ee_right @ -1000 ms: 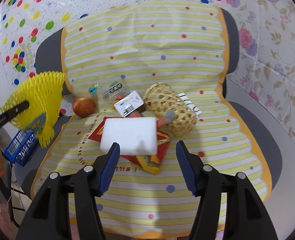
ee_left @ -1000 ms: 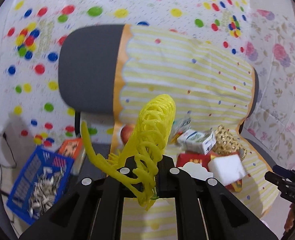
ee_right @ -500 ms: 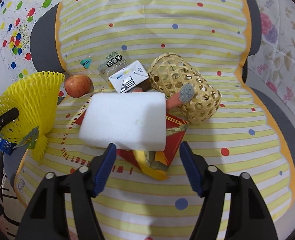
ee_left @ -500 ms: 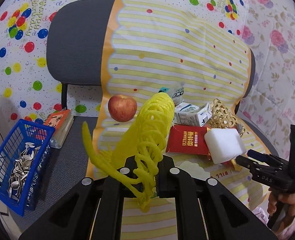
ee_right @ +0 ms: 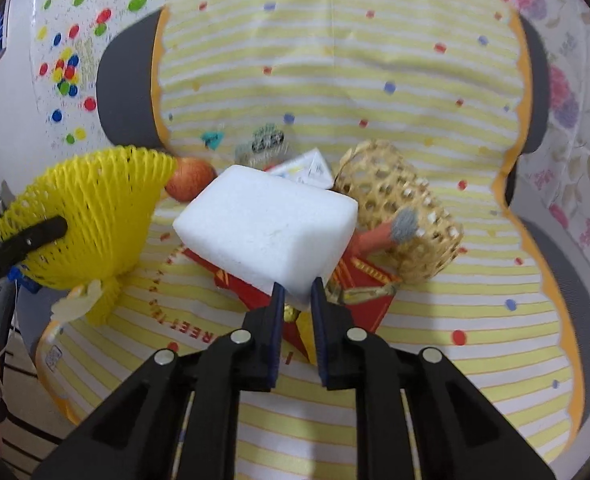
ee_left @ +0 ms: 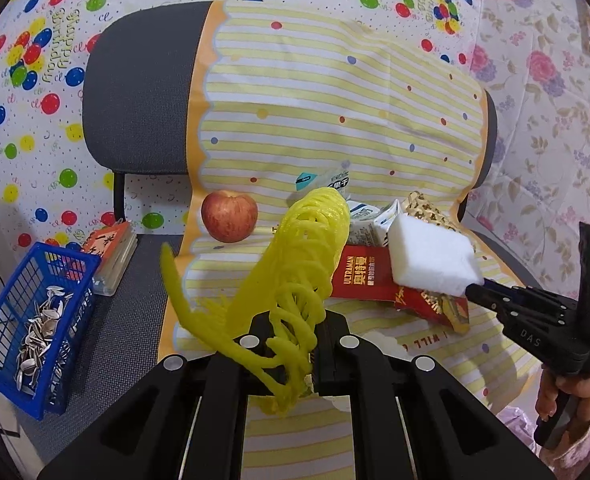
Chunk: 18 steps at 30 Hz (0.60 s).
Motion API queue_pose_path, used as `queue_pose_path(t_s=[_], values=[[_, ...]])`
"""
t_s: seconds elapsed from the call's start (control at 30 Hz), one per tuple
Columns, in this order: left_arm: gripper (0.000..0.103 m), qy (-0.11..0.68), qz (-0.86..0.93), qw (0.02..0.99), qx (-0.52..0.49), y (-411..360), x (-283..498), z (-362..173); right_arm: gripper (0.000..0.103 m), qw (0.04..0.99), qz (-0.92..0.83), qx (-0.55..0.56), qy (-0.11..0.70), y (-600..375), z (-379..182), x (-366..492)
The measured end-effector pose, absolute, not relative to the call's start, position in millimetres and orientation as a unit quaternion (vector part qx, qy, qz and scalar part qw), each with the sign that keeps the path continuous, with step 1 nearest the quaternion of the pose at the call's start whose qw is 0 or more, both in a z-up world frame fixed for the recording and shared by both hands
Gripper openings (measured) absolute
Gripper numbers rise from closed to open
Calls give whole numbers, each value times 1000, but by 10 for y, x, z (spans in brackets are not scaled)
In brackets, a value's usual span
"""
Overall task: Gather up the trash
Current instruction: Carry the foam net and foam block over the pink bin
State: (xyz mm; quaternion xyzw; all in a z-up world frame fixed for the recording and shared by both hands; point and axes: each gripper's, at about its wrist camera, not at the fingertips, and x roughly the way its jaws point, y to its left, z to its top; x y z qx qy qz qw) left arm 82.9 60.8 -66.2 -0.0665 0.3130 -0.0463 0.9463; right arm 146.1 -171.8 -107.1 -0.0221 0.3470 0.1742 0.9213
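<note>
A grey fabric chair (ee_left: 135,92) is draped with a smooth yellow-striped cloth (ee_left: 315,100). On the seat lie a woven cylindrical basket (ee_right: 399,212), a red glossy wrapper (ee_left: 359,280), a small carton (ee_left: 371,220) and a round apple (ee_left: 229,216). A white, grainy foam block (ee_right: 267,228) is gripped at its near corner by the right gripper (ee_right: 295,296), whose jaws have just been closing onto it; it is tilted above the wrapper. A yellow foam net (ee_left: 307,264), open-meshed and fanned, is pinched in the narrow left gripper (ee_left: 295,344). Only the left view shows a blue plastic crate (ee_left: 35,320) of pale scraps beside the chair. The basket is half hidden there by the block.
</note>
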Motion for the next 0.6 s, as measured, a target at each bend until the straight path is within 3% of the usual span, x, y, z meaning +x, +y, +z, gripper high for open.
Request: queue_pose_path(t_s=[0.6], values=[[9, 261, -128, 956, -35, 51, 136, -357, 14, 949, 108, 2, 295, -2151, -497, 375]])
